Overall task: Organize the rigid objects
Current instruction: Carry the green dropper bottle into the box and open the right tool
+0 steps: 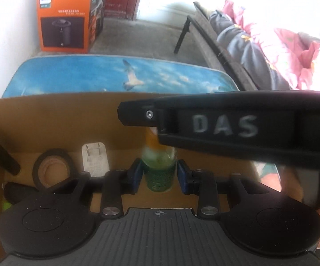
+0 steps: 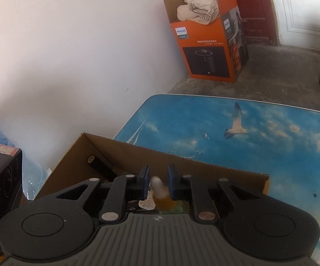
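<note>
Here, green ribbed plastic bottle point(image 1: 159, 173), seemingly tool-gripped

Worktop point(image 2: 271, 133): sky blue, printed with white clouds and gulls. Cardboard box point(image 1: 49, 119): plain brown. Bottle point(image 1: 160, 173): green label on the lower body, orange above, whitish cap. Tape roll point(image 1: 52, 167): black. Charger plug point(image 1: 95, 158): white. Appliance carton point(image 2: 206, 51): orange with a black product picture. Claw pads point(image 2: 145, 178): dark blue.
</note>
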`<state>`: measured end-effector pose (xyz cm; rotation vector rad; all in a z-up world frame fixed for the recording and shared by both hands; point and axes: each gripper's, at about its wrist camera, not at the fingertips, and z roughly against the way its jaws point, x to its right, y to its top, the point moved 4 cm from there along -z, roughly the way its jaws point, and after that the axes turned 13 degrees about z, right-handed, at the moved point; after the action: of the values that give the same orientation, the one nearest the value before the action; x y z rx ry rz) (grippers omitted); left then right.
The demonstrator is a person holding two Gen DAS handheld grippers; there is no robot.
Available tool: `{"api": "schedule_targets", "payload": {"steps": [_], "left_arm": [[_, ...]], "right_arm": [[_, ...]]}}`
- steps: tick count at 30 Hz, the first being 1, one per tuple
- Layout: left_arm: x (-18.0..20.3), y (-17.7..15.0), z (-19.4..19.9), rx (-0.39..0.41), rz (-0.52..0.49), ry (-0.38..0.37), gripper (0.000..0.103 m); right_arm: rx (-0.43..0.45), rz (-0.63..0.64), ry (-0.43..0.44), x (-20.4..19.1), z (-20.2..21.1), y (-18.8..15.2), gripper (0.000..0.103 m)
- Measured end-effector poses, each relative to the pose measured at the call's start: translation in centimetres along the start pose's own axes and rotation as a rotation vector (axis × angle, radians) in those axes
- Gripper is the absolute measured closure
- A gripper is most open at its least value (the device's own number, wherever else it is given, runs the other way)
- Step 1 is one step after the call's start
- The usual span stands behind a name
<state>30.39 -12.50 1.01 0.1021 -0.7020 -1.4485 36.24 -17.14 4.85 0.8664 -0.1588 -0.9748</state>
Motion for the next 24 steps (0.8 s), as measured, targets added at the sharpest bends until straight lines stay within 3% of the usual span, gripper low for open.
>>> {"api": "schedule_targets", "payload": {"steps": [1, 2, 10, 13, 19, 24], "left_arm": [[0.0, 0.2, -0.1, -0.006, 0.002, -0.009, 0.069], [0.0, 0.1, 0.0, -0.011, 0.004, -0.03, 0.062], [0.1, -0.2, 0.4, 0.026, -0.011, -0.01, 0.06], [0.3, -0.2, 0.6, 0.061, -0.034, -0.007, 0.053], [1.0, -0.9, 3.6, 0.145, -0.084, -0.033, 0.037], [0.9, -2.8, 8.3, 0.196, -0.083, -0.122, 0.027]], "right_arm": [[-0.01, 0.005, -0.006, 0.0, -0.3, -0.1, 0.086], [-0.017, 0.016, -0.012, -0.1, -0.5, -0.1, 0.086], [-0.016, 0.021, -0.031, -0.1, -0.2, -0.4, 0.086], [0.012, 0.01, -0.04, 0.0, 1.4, -0.3, 0.086], [0.116, -0.003, -0.066, -1.1, 7.3, -0.8, 0.084], [0.218, -0.009, -0.084, -3.8, 13.8, -2.7, 0.077]]}}
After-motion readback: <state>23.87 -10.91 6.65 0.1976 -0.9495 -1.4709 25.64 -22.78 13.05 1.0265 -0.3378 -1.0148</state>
